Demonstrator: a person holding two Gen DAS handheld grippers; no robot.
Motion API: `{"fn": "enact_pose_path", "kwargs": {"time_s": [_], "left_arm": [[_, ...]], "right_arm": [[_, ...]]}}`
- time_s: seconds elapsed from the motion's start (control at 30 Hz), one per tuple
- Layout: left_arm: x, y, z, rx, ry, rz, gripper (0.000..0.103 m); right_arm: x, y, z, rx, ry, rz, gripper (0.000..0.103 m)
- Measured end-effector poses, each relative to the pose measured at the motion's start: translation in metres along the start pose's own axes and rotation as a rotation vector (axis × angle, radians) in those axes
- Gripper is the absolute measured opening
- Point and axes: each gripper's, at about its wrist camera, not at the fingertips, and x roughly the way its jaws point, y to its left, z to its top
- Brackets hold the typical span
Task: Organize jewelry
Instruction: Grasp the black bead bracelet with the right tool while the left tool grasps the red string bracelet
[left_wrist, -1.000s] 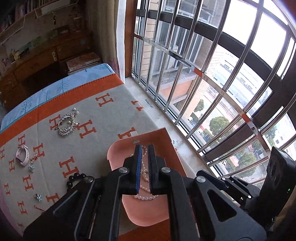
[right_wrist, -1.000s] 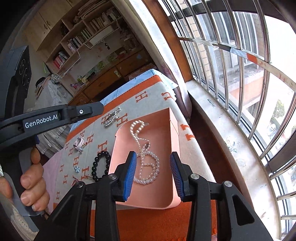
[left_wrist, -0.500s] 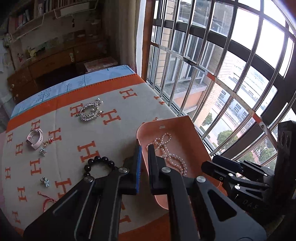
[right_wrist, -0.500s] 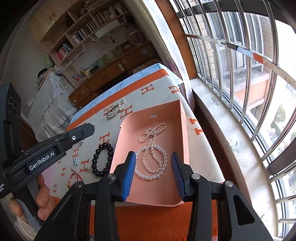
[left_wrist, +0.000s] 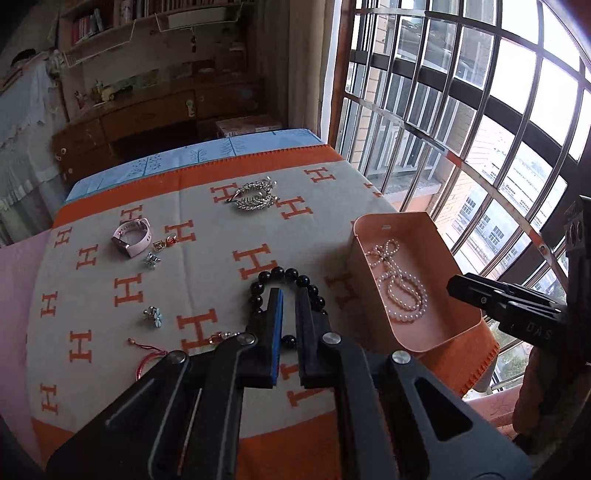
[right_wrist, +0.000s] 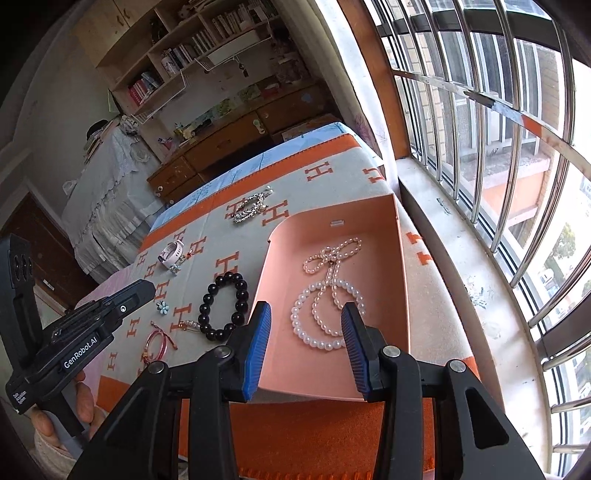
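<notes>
A pink tray sits at the table's right side and holds a pearl necklace. A black bead bracelet lies on the cloth left of the tray. My left gripper hovers above this bracelet with a narrow gap between its jaws, holding nothing. My right gripper is open and empty above the tray's near end. A silver leaf brooch, a pink watch, small flower earrings and a red cord bracelet lie on the cloth.
The table wears a grey cloth with orange H marks. A barred window runs along the right. A wooden cabinet and bookshelves stand behind. The right gripper's body shows at the right of the left wrist view.
My left gripper swung left from over the tray to over the black bead bracelet, still nearly shut. My right gripper stayed open over the tray's near end.
</notes>
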Motion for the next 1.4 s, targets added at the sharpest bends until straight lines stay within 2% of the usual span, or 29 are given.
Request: {"fn": "enact_pose_path", "kwargs": {"time_s": [0.1,0.27,0.37,0.43,0.53,0.57,0.63,0.7,0.73,0.87,1.0,1.2,1.33,1.4], "left_arm": [[-0.014,0.037,-0.012,-0.052,0.059,0.061,0.004],[-0.035,0.093,-0.019,-0.141,0.088,0.144,0.005],[-0.041,0.123,-0.023,-0.208,0.133,0.171,0.005],[-0.041,0.145,-0.025,-0.257,0.174,0.16,0.006],[-0.037,0.152,-0.028,-0.281,0.197,0.142,0.008],[-0.035,0.154,-0.028,-0.285,0.208,0.141,0.011],[-0.027,0.156,-0.03,-0.287,0.227,0.135,0.035],[-0.018,0.156,-0.032,-0.287,0.227,0.122,0.051],[-0.011,0.158,-0.035,-0.289,0.228,0.11,0.053],[0.014,0.165,-0.042,-0.313,0.278,0.083,0.053],[0.044,0.171,-0.05,-0.309,0.324,0.091,0.053],[0.065,0.164,-0.052,-0.267,0.352,0.099,0.053],[0.075,0.168,-0.056,-0.272,0.388,0.109,0.053],[0.077,0.169,-0.059,-0.272,0.376,0.107,0.053]], "right_arm": [[0.004,0.013,0.002,-0.029,0.005,-0.001,0.04],[0.013,0.045,0.008,-0.112,0.01,0.003,0.04],[0.021,0.071,0.014,-0.171,0.023,0.012,0.041],[0.027,0.087,0.018,-0.206,0.041,0.029,0.044],[0.039,0.11,0.025,-0.249,0.071,0.055,0.057],[0.043,0.117,0.027,-0.265,0.082,0.058,0.057],[0.053,0.13,0.029,-0.297,0.111,0.064,0.057],[0.066,0.142,0.031,-0.31,0.146,0.071,0.057],[0.073,0.146,0.031,-0.315,0.162,0.079,0.057],[0.105,0.163,0.031,-0.331,0.234,0.085,0.057],[0.141,0.176,0.029,-0.349,0.286,0.059,0.055],[0.191,0.19,0.023,-0.388,0.362,0.012,0.041],[0.214,0.194,0.015,-0.423,0.407,-0.025,0.034],[0.218,0.2,0.012,-0.468,0.388,-0.053,0.032]]}}
